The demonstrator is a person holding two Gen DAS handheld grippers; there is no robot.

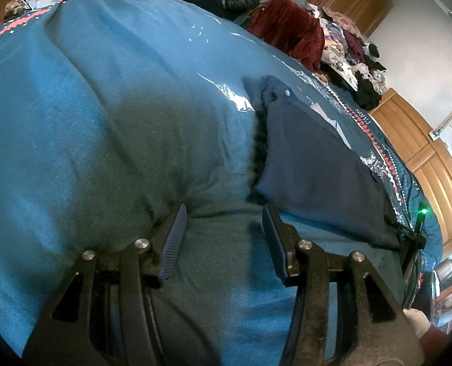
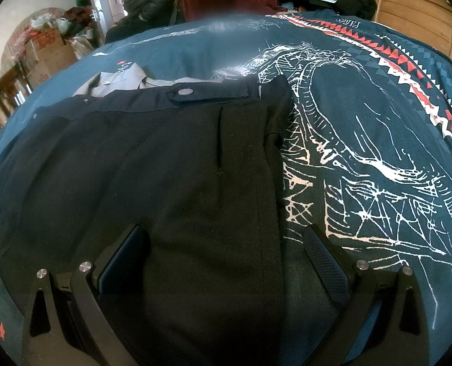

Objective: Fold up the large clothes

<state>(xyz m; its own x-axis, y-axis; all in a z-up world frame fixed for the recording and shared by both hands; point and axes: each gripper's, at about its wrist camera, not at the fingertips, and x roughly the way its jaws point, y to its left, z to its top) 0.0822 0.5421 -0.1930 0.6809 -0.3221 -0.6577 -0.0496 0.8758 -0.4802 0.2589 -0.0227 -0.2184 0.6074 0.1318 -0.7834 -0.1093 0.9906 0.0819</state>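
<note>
A dark navy garment point(image 2: 171, 158), with a buttoned tab point(image 2: 209, 94) at its far edge that suggests trousers or a skirt, lies flat on the bed point(image 2: 378, 122), on a teal bedspread printed with white line work and a red-and-white triangle border. Its long axis runs away from the right gripper point(image 2: 226, 262), near end under the jaws, tabbed band at the far end. A grey piece of clothing point(image 2: 119, 82) peeks out beyond that band.

The right gripper sits directly over the garment's near end, jaws spread wide with the dark cloth lying between the pads, nothing pinched. This hand is clearly the nearer one.

The left gripper point(image 1: 222, 238) hovers over bare bedspread, jaws also spread and empty; from it the garment point(image 1: 317, 167) lies ahead and to the right, its near corner just beside the right-hand pad point(image 1: 274, 241).

I judge the next move is closing on the near edge, the left shifting right to reach its corner, then carrying that end toward the tabbed band. A pile of clothes point(image 1: 347, 48) waits at the bed's far edge.
</note>
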